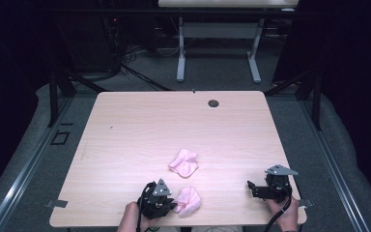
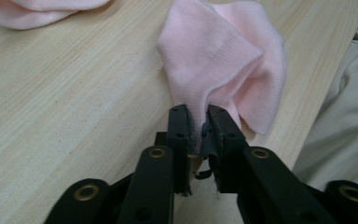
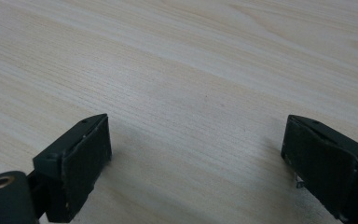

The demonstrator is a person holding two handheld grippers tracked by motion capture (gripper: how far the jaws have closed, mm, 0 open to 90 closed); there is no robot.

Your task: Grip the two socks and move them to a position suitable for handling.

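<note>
Our left gripper (image 2: pixel 198 122) pinches the near pink sock (image 2: pixel 223 65) (table's (image 1: pixel 125 135) front edge). Our right gripper (image 3: pixel 196 154) stands wide, holding nothing.

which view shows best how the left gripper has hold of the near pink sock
The left gripper view: the left gripper has its jaws pinched shut on a fold of the near pink sock. The high view shows that sock small, beside the gripper, the pinch itself hidden. The right gripper view looks at bare table.
</note>
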